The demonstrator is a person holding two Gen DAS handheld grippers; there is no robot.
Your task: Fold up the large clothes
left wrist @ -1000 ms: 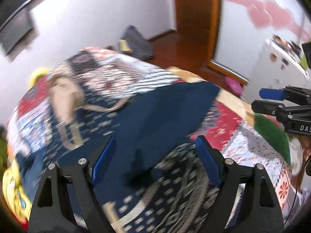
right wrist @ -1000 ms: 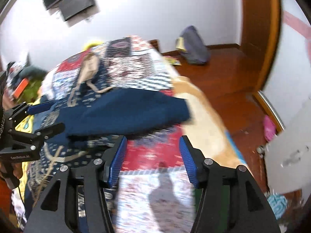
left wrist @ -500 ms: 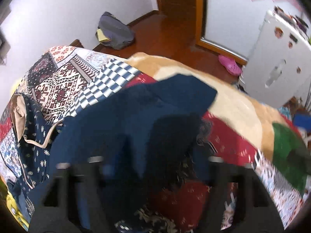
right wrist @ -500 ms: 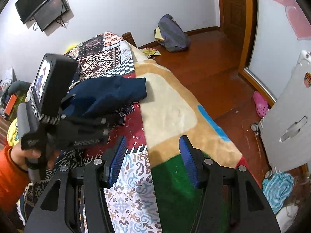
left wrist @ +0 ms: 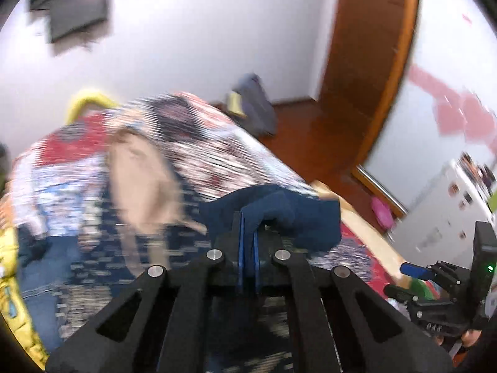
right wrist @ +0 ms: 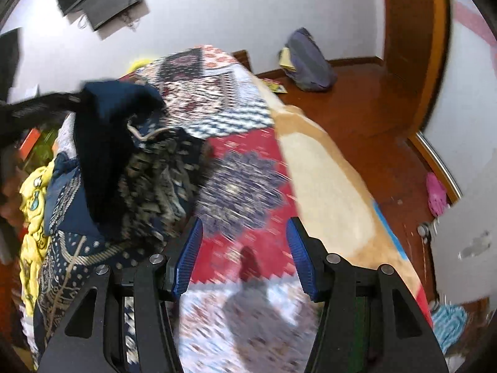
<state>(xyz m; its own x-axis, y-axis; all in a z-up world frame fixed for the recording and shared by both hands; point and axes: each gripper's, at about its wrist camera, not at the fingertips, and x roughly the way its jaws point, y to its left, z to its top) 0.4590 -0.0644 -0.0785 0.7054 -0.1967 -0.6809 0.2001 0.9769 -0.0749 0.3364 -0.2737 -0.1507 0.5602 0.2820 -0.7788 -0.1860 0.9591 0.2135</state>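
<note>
Left hand-held gripper (left wrist: 248,227) clamped on navy garment (left wrist: 289,214), lifted above bed (right wrist: 248,161).

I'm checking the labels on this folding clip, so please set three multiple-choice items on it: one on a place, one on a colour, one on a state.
1. Where does the grey bag lie?
A on the bed
B on the floor by the wall
C on the fridge

2. What colour is the garment that is gripped?
A navy
B yellow
C pink

3. How stands the right gripper?
A shut on cloth
B open, holding nothing
C out of view

Key: B, the grey bag lies on wooden floor; A, the left gripper pinches the navy garment; B, the right gripper shows only the bed cover between its pads.
</note>
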